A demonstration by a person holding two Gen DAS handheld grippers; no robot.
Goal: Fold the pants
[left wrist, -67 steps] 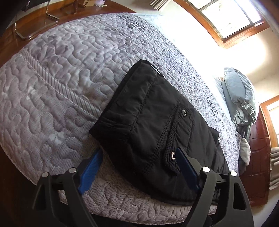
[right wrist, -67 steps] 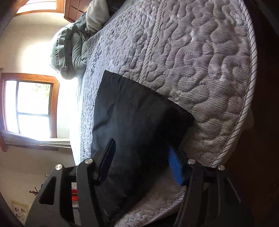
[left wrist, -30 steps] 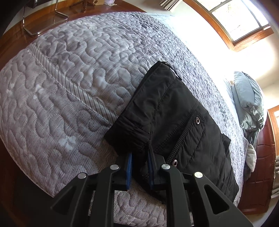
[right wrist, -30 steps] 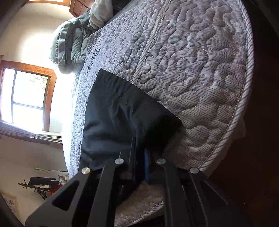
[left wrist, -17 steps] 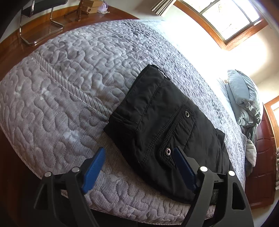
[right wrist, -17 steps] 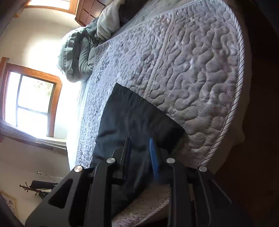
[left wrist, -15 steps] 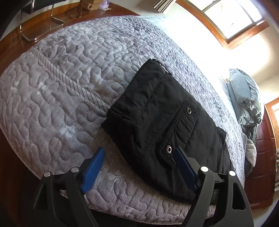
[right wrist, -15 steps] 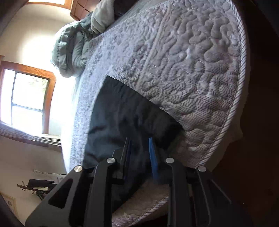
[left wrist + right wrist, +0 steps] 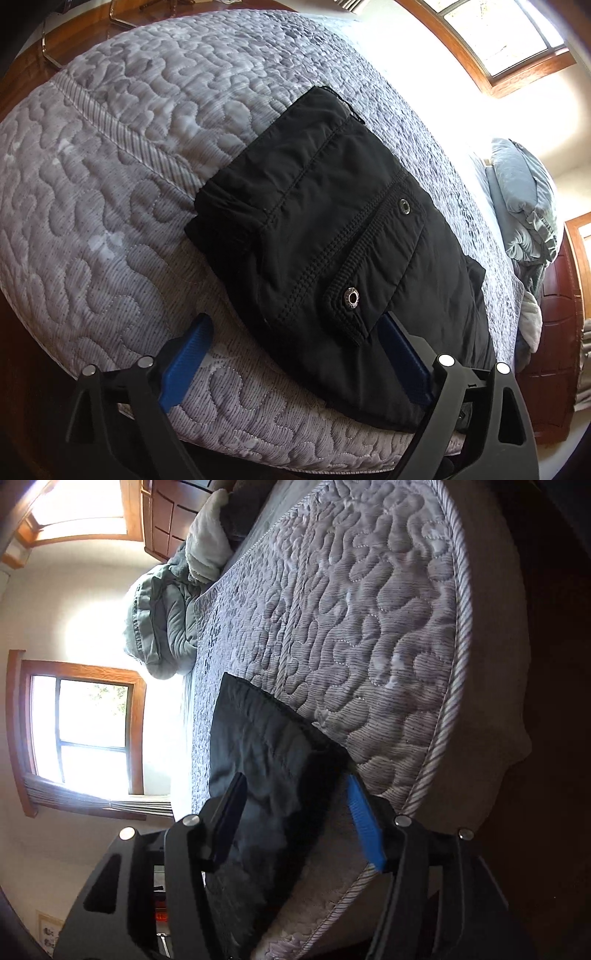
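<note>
Black pants (image 9: 332, 236) lie folded in a compact rectangle on the grey quilted bed (image 9: 110, 155), near its front edge. A snap-button pocket flap faces up. My left gripper (image 9: 295, 332) is open and empty, its blue pads straddling the near edge of the pants just above the quilt. In the right wrist view the pants (image 9: 266, 760) show as a dark slab near the bed's corner. My right gripper (image 9: 295, 794) is open and empty, its fingers on either side of the pants' near corner.
A grey-green duvet and pillows (image 9: 524, 206) are piled at the head of the bed, beside a wooden headboard (image 9: 554, 332). Windows (image 9: 85, 723) glare brightly. The bed's piped edge (image 9: 454, 701) drops to dark floor. A metal chair frame (image 9: 48, 44) stands beyond the far corner.
Both grippers were shut on the near edge of the pants a second ago. Both have opened and let go; the left drew back slightly. The pants lie flat.
</note>
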